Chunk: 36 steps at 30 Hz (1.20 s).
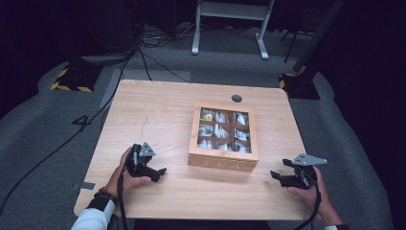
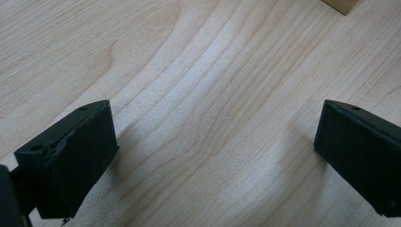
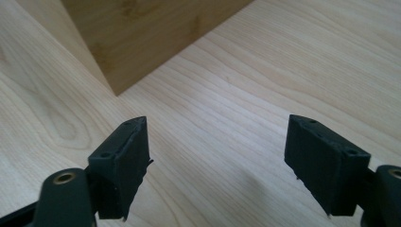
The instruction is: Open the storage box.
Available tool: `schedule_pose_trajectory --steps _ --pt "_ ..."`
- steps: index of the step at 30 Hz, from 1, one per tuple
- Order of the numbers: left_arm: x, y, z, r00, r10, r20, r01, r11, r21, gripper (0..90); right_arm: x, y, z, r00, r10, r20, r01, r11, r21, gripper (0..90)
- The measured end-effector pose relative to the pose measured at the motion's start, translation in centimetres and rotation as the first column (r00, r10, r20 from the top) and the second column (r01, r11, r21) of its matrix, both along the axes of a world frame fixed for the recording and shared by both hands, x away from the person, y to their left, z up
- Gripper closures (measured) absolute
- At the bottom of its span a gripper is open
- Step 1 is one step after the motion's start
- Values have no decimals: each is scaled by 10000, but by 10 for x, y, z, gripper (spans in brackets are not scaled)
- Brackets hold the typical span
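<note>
Tea box (image 1: 223,136) of pale wood sits on the counter (image 1: 158,120), a little right of its middle, between the two grippers and just beyond them. Nearest the person, the left gripper (image 1: 152,172) rests low over the front left part of the counter, held in a hand (image 1: 125,176) whose wrist wears a beaded bracelet (image 1: 105,195) above a white sleeve (image 1: 91,216). Its jaws stand wide apart with nothing between them; the left gripper view (image 2: 215,156) shows bare wood grain in the gap and a corner of the box far off at the top edge. The right gripper (image 1: 282,176) lies near the front right edge of the counter, close to the box's front right corner but apart from it. Its jaws are also spread wide and hold nothing; the right gripper view (image 3: 217,165) shows the counter between them and the box's corner just ahead. Farther back, the box's windowed lid shows nine compartments holding tea bags, and faint letters mark its front wall. Behind the box, a round dark grommet (image 1: 236,98) sits near the counter's far edge. Beyond that, cables (image 1: 153,62) trail over grey carpet.
</note>
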<state>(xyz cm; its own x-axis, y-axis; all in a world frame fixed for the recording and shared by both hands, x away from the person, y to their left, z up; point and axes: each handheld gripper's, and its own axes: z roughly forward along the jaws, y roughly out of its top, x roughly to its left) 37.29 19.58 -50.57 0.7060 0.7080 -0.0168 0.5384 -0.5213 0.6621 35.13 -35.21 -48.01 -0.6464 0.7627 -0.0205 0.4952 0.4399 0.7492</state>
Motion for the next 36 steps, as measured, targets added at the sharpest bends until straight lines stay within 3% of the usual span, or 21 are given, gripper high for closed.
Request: schedule_pose_trajectory --steps 20,36 --pt "0 -1 0 10000 56 -6 -56 10000 -8 2 -1 33 31 9943 712 799 -734 9970 252 306" --pt "0 -1 0 10000 68 12 -68 10000 -19 2 2 59 41 9866 1388 852 -1424 9891 376 365"
